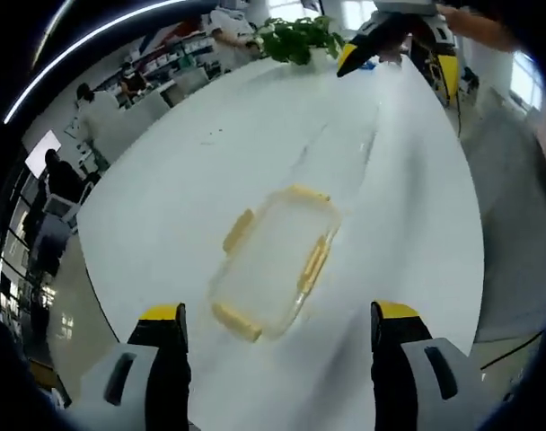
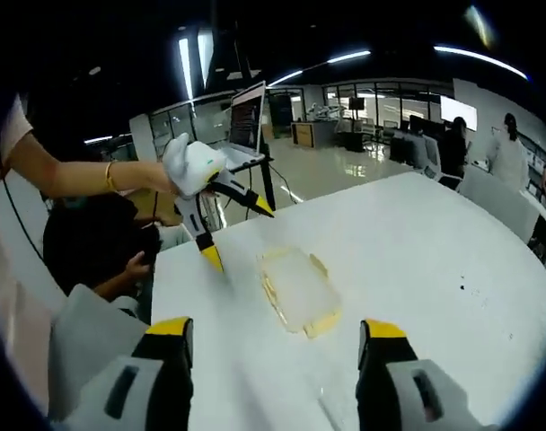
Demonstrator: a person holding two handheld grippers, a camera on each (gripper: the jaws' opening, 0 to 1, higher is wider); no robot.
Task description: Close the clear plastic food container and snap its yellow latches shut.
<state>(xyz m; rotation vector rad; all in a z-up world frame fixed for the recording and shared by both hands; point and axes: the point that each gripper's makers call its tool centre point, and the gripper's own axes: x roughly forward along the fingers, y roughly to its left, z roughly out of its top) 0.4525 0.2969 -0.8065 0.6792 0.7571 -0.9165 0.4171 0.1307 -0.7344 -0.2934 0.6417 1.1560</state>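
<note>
A: Right gripper [image 2: 273,337] at the bottom, yellow-tipped jaws wide apart, nothing between them; the white table [image 2: 435,260] under it.

B: And the container [image 2: 298,289]?

A: Clear, with yellow latches [image 2: 322,324], flat on the table ahead of the jaws, apart from them; cannot tell whether the latches are snapped.

B: Anything else?

A: Left gripper [image 2: 239,232] comes in from the left, jaws spread, tips near the table's edge, just beside the container; held by a white-gloved hand [image 2: 190,164]; a laptop [image 2: 246,121] behind.
</note>
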